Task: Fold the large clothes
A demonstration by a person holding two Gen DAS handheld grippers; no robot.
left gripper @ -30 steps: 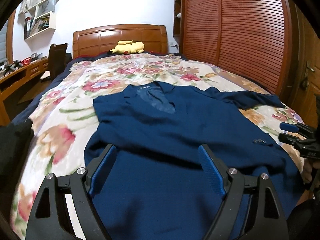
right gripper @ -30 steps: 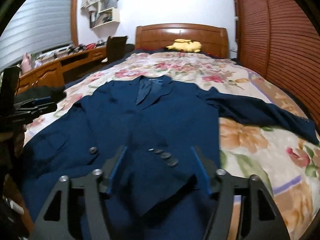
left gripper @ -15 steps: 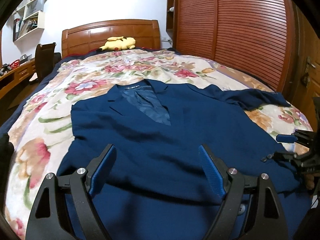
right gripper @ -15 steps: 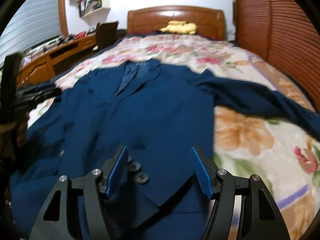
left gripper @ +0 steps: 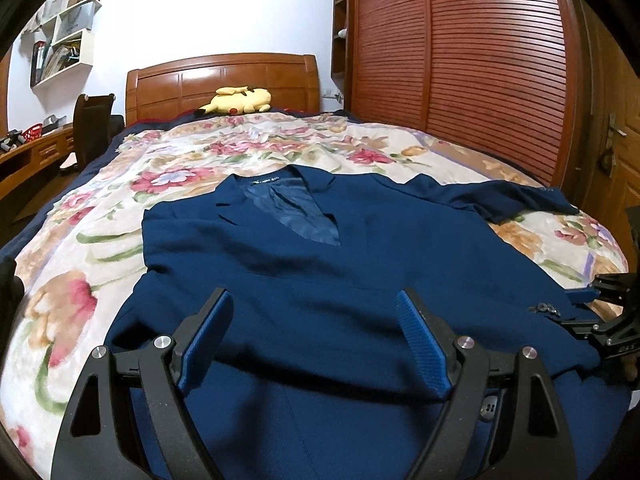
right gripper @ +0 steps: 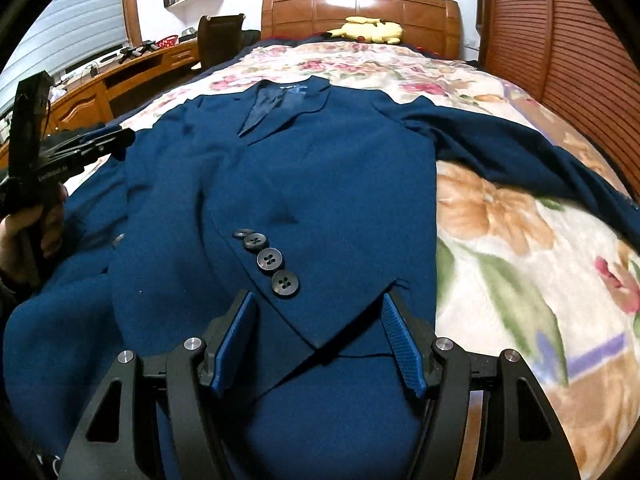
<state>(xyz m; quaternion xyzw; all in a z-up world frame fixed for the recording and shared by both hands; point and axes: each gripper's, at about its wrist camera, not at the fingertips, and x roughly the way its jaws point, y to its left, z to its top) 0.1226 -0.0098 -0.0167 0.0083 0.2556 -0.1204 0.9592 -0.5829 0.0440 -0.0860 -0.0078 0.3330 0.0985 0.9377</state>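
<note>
A navy blue suit jacket point(left gripper: 320, 280) lies front up on the bed, collar toward the headboard; it also shows in the right wrist view point(right gripper: 312, 168). One sleeve is folded across its front, the cuff with several dark buttons point(right gripper: 270, 259) near the hem. The other sleeve point(right gripper: 520, 148) stretches out to the right. My left gripper point(left gripper: 316, 324) is open and empty above the jacket's lower left. My right gripper point(right gripper: 320, 320) is open, its fingers either side of the folded cuff's corner, just above the cloth. The right gripper also shows at the left wrist view's right edge point(left gripper: 588, 308).
The bed has a floral cover point(left gripper: 100, 232) and a wooden headboard point(left gripper: 224, 80) with a yellow plush toy point(left gripper: 240, 100). A slatted wooden wardrobe point(left gripper: 480, 48) runs along the right. A desk point(right gripper: 120, 72) and chair point(right gripper: 220, 36) stand on the left.
Both grippers moved forward and lower over the jacket. The right gripper closed in on the folded sleeve cuff, whose buttons now sit just ahead of its fingers. Both stayed open.
</note>
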